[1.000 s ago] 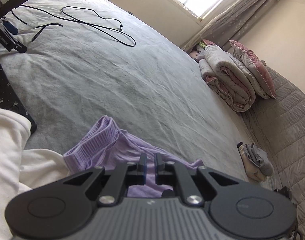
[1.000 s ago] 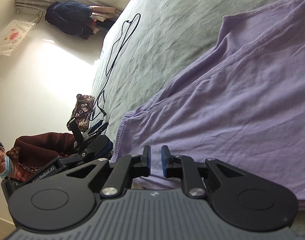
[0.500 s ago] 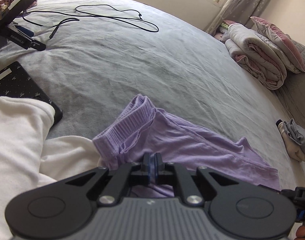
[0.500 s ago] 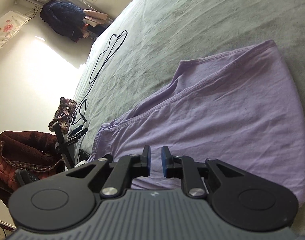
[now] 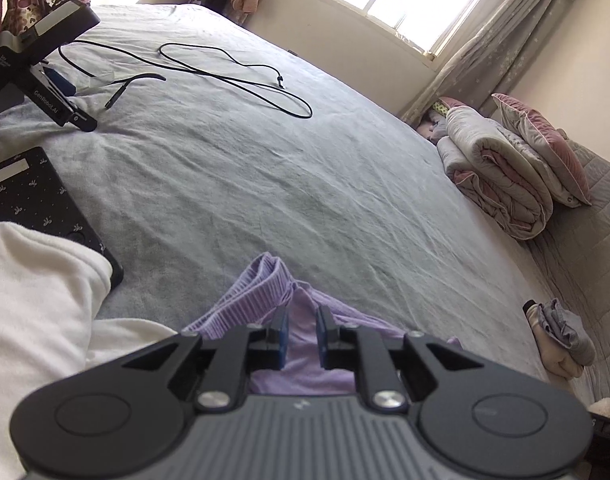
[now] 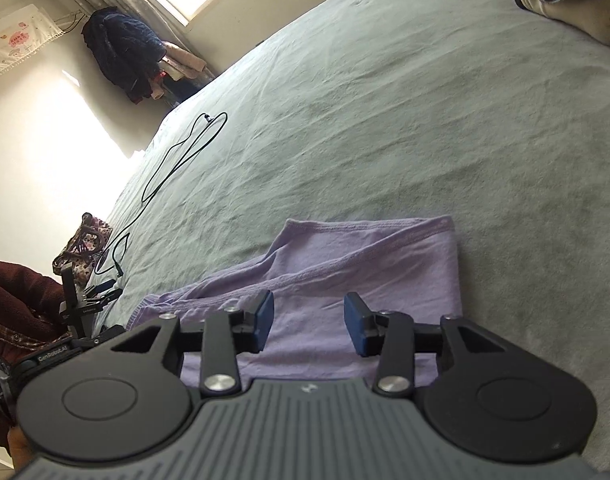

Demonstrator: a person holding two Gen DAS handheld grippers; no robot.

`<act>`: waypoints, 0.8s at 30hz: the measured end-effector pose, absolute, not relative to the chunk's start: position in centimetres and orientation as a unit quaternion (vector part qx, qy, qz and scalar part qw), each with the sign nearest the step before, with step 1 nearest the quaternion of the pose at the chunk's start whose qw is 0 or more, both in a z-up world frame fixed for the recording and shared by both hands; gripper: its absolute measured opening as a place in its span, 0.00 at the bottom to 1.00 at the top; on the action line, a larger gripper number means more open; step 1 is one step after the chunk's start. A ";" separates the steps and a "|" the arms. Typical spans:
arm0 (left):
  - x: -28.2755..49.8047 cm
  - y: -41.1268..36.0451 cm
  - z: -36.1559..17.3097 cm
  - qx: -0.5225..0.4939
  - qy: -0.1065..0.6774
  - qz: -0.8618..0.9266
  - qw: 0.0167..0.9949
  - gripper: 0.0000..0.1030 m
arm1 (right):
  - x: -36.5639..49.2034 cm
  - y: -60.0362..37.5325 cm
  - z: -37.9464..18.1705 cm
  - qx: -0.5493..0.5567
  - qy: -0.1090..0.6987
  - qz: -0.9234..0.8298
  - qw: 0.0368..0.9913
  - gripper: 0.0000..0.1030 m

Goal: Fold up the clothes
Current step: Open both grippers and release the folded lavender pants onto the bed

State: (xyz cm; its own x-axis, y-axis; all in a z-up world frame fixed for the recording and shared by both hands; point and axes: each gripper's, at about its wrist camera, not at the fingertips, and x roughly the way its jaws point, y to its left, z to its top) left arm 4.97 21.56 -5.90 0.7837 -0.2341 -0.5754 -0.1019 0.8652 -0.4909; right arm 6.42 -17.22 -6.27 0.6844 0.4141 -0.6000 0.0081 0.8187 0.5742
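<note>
A lilac garment (image 6: 365, 264) lies folded on the grey bed sheet (image 6: 385, 120), its hem toward the far side. In the left wrist view its ribbed waistband (image 5: 249, 300) bunches up just ahead of my left gripper (image 5: 302, 330). The left jaws are opening, a narrow gap between them, with lilac cloth below them and nothing pinched. My right gripper (image 6: 308, 322) hovers over the garment's near part; its jaws are opening wide, the blue pads (image 6: 264, 316) clear of the cloth.
A white garment (image 5: 33, 304) lies at the near left beside a black patterned box (image 5: 37, 196). A black cable (image 5: 233, 76) loops across the sheet. Folded quilts and a pillow (image 5: 517, 164) sit far right, small folded clothes (image 5: 561, 340) nearer. A person's dark red sleeve (image 6: 13, 304) shows at left.
Both grippers have let go of the lilac cloth: the left jaws parted slightly, the right jaws spread wide. The right gripper pulled back and turned, so the whole folded garment shows.
</note>
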 end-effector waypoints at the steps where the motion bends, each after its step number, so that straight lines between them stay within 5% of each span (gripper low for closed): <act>1: 5.1 21.7 -5.9 -0.263 0.323 -0.039 0.908 0.14 | 6.5 -17.7 -6.2 0.273 0.376 0.109 0.879 0.43; 9: 7.4 20.7 -7.7 -0.238 0.338 -0.049 0.909 0.13 | 6.1 -20.4 -5.5 0.197 0.351 0.055 0.914 0.52; 16: 8.6 19.9 -9.1 -0.211 0.330 -0.018 0.920 0.12 | 6.8 -21.3 -7.6 0.176 0.374 0.047 0.909 0.53; 18: 9.0 19.6 -9.6 -0.191 0.333 -0.001 0.923 0.03 | 7.1 -21.2 -8.1 0.173 0.376 0.050 0.909 0.53; 24: 8.4 16.7 -7.8 -0.150 0.336 -0.007 0.930 0.06 | 7.1 -21.1 -7.8 0.159 0.375 0.068 0.911 0.51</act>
State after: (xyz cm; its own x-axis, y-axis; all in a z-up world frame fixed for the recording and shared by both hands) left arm 8.42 16.75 -7.85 0.7743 -0.1141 -0.6224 -0.0879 0.9547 -0.2843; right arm 7.12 -21.10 -7.82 0.7090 0.2435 -0.6618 -0.0049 0.9402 0.3406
